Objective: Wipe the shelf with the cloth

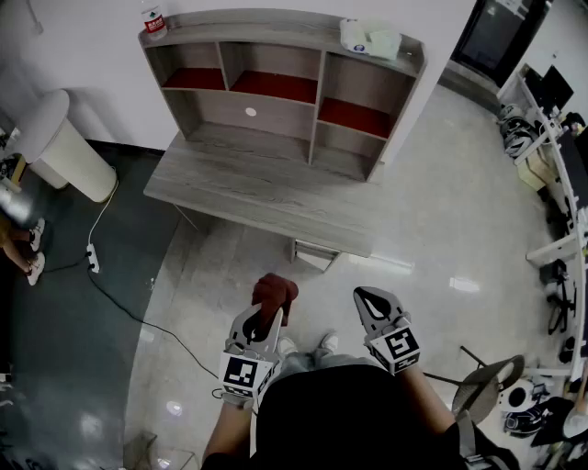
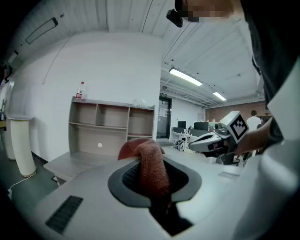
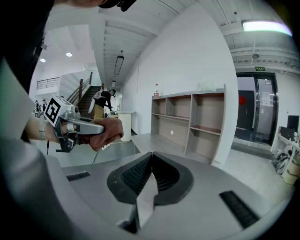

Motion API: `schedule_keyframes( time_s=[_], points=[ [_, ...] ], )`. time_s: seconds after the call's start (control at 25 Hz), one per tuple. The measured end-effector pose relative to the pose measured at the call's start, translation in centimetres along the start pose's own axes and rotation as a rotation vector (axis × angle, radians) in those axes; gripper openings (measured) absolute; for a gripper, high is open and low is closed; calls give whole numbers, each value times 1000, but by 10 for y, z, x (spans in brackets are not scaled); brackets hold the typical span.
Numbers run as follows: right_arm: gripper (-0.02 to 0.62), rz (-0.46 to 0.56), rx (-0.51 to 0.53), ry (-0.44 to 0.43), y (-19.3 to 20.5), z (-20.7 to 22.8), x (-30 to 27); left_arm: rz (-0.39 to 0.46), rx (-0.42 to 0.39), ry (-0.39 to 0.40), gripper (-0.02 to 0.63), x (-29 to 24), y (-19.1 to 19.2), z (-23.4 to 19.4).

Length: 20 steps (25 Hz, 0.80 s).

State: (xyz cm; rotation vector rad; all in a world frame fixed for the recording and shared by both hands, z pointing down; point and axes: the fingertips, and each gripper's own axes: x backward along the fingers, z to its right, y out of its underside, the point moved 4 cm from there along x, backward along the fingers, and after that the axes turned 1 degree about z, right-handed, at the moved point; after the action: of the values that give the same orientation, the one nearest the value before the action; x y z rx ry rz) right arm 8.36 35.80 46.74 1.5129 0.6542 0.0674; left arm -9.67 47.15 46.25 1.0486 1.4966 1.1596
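Note:
The wooden shelf unit (image 1: 276,55) stands on a grey desk (image 1: 266,188) against the white wall, some way ahead of me; it also shows as the shelf (image 2: 112,126) and the shelf (image 3: 192,122) in the gripper views. My left gripper (image 1: 269,312) is shut on a reddish-brown cloth (image 1: 274,294), which bunches out past its jaws; the cloth (image 2: 150,164) fills the left gripper view's centre and the cloth (image 3: 101,133) shows from the right. My right gripper (image 1: 372,298) is shut and holds nothing. Both hang low in front of my body, short of the desk.
A small bottle (image 1: 152,18) and a pale folded bundle (image 1: 370,39) sit on the shelf's top. A white cylindrical bin (image 1: 60,147) stands left of the desk, with a cable (image 1: 96,248) on the floor. Office clutter and a stool (image 1: 487,386) lie at the right.

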Motion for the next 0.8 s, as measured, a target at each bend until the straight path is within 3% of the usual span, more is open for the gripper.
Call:
schedule_keyframes(
  time_s=[0.44, 0.8],
  points=[
    [-3, -12, -21, 83, -5, 1, 5, 20, 13, 35, 61, -9, 2, -8],
    [-3, -58, -48, 71, 14, 30, -22, -25, 39, 39, 61, -46, 13, -16]
  ],
)
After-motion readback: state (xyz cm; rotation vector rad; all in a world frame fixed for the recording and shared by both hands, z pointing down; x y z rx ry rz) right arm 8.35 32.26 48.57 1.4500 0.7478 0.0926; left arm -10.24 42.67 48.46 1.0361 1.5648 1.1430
